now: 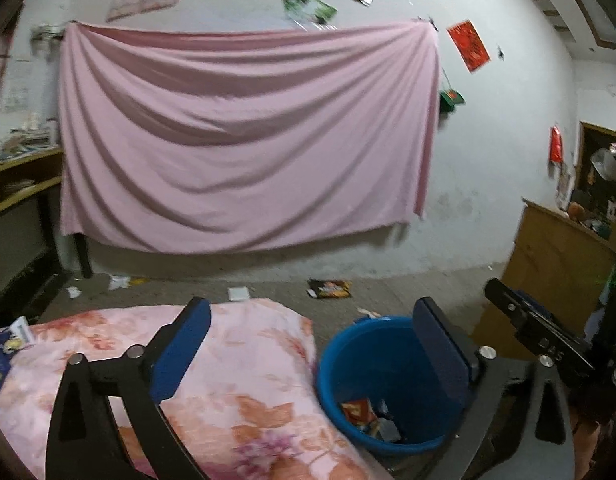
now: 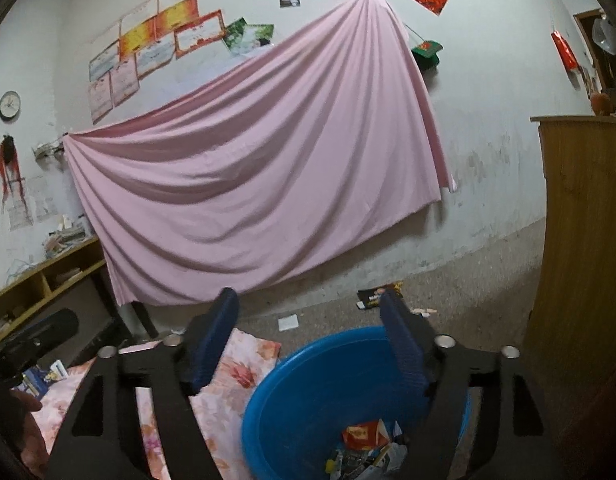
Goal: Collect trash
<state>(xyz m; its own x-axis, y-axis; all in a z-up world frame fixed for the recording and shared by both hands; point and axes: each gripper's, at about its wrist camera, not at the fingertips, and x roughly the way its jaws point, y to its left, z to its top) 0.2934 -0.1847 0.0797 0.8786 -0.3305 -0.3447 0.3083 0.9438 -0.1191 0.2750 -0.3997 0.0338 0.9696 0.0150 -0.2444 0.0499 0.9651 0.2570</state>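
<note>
A: Why do both grippers hang over the blue bucket point(image 2: 308, 392)?

B: Likely between drops. The left gripper point(image 1: 308, 344) and right gripper point(image 2: 311, 332) have jaws wide, empty. Wrappers point(image 2: 365, 446) lie in the bucket; a dark packet point(image 1: 329, 289) waits on the far floor point(image 1: 407, 292).

Pink sheet point(image 1: 244, 136) hangs across the wall, certificates point(image 2: 156, 44) pinned above it, clock point(image 2: 8, 105) at far left. Floral quilt point(image 1: 236, 392) on the bed, wooden cabinet point(image 2: 587, 240) right, shelf point(image 1: 24, 176) with stacked papers left.
</note>
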